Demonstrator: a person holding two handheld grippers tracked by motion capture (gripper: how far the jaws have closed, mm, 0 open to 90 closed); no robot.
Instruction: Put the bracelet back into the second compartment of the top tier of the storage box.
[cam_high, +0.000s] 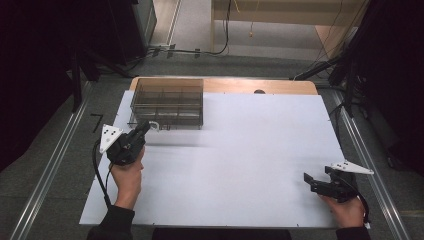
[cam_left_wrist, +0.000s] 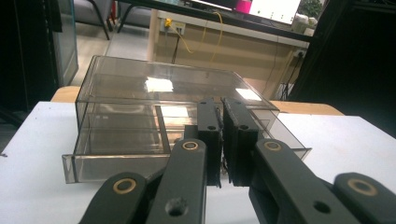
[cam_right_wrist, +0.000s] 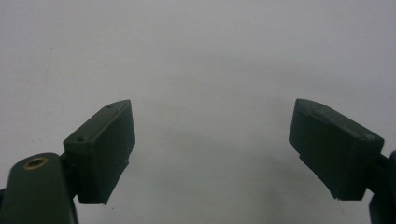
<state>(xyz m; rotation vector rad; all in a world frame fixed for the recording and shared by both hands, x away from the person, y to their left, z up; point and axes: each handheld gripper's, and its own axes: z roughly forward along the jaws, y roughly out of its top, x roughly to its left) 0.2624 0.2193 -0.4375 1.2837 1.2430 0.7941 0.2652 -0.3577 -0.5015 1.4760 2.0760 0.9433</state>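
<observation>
At the near right corner of the table (cam_high: 260, 165) you are resting your right gripper (cam_high: 316, 184) low over the bare white top, its jaws standing wide apart with nothing between them; the right gripper view (cam_right_wrist: 212, 149) is looking straight down onto blank surface. That hand is waiting, well apart from the work.

Farther up on the left, you are holding your left gripper (cam_high: 145, 126) with its jaws pressed together, or almost so, at the front of the drawer (cam_left_wrist: 116, 161). In the high view a small pale handle (cam_high: 153, 125) is sitting right at the tips, so the jaws are likely pinching it, though I cannot tell for certain, since the jaws are covering it in the left gripper view (cam_left_wrist: 223, 144).

Beyond that, the clear box (cam_high: 167, 102) is standing at the far left of the table. Its drawer is sticking out a little from the front, toward you, and I am seeing nothing inside it.

You are probably working the drawer by its handle. The next move is calling for a straight, level pull or push along the drawer's line; any twist is likely to drag the light box across the top. Bringing the right gripper over to brace the box may help.
</observation>
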